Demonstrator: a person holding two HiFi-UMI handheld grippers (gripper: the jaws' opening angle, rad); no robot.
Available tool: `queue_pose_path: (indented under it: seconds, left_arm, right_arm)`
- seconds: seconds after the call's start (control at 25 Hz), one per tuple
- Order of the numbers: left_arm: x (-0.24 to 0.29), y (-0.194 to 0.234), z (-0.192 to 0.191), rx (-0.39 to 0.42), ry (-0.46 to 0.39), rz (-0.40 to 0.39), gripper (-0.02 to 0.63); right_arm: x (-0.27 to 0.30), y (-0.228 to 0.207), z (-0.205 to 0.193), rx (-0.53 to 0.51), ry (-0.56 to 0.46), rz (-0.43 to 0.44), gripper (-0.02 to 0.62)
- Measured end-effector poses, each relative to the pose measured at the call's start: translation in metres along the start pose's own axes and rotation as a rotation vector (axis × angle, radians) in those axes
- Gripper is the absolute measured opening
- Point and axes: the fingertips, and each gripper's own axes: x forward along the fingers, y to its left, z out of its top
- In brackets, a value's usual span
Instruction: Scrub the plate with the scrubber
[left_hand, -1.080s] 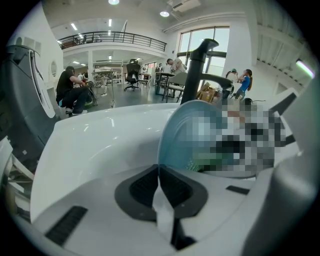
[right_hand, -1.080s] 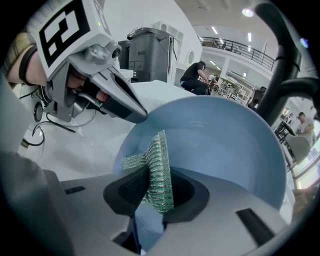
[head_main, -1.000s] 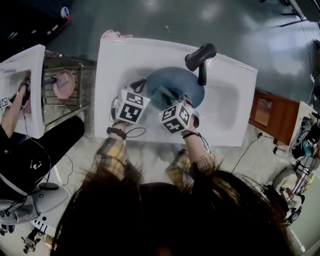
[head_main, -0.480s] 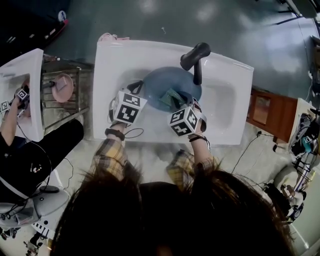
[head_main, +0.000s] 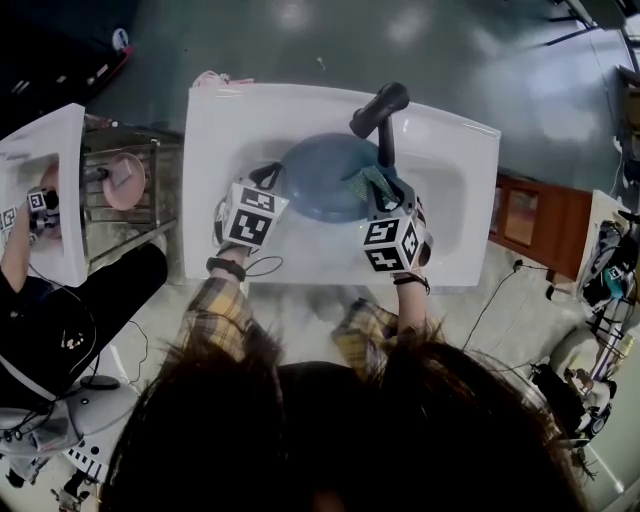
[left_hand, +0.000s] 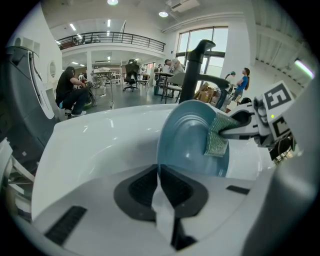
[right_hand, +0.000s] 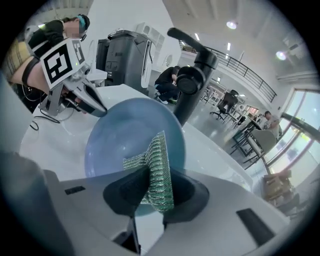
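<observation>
Both tools are clenched: my left gripper (left_hand: 161, 192) bites the near rim of the plate (left_hand: 187, 137), and my right gripper (right_hand: 150, 197) pinches the scrubber (right_hand: 156, 167). The pads swallow the scrubber's lower end, and in the head view my own hair fills the bottom of the frame and the marker cubes cover the plate's near edge. In the left gripper view the scrubber lies against the plate's inner face at its right rim; how hard it presses I cannot tell.

The plate stands tilted in the middle of a white sink (head_main: 450, 150), just below a black faucet (head_main: 382, 108). Around it is a wide hall with a glossy dark floor, a railed balcony and tall windows; people sit at desks in the distance.

The plate is smooth, round and blue with a raised lip. The scrubber is a green, glittery mesh, folded.
</observation>
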Motion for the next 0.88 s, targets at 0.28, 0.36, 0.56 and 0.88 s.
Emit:
queue_pose_path:
  seconds: [0.28,0.36,0.56,0.88]
  left_arm:
    - [0.000,-0.001,0.001,-0.035,0.003,0.000,0.023]
    - [-0.001,0.000,0.003,-0.034,0.002,0.006,0.023]
    - [-0.009,0.000,0.010,-0.024,-0.015,0.022,0.023]
    - [-0.032,0.000,0.030,-0.011,-0.071,0.065,0.023]
  right_arm:
    - [-0.024,-0.033,0.021,0.085,-0.078,-0.070,0.107]
    - [-0.029,-0.038,0.023,0.113,-0.090,-0.078,0.107]
    - [-0.043,-0.047,0.023,0.159,-0.115,-0.090,0.104]
    - [-0.070,-0.052,0.028,0.226,-0.163,-0.076,0.104]
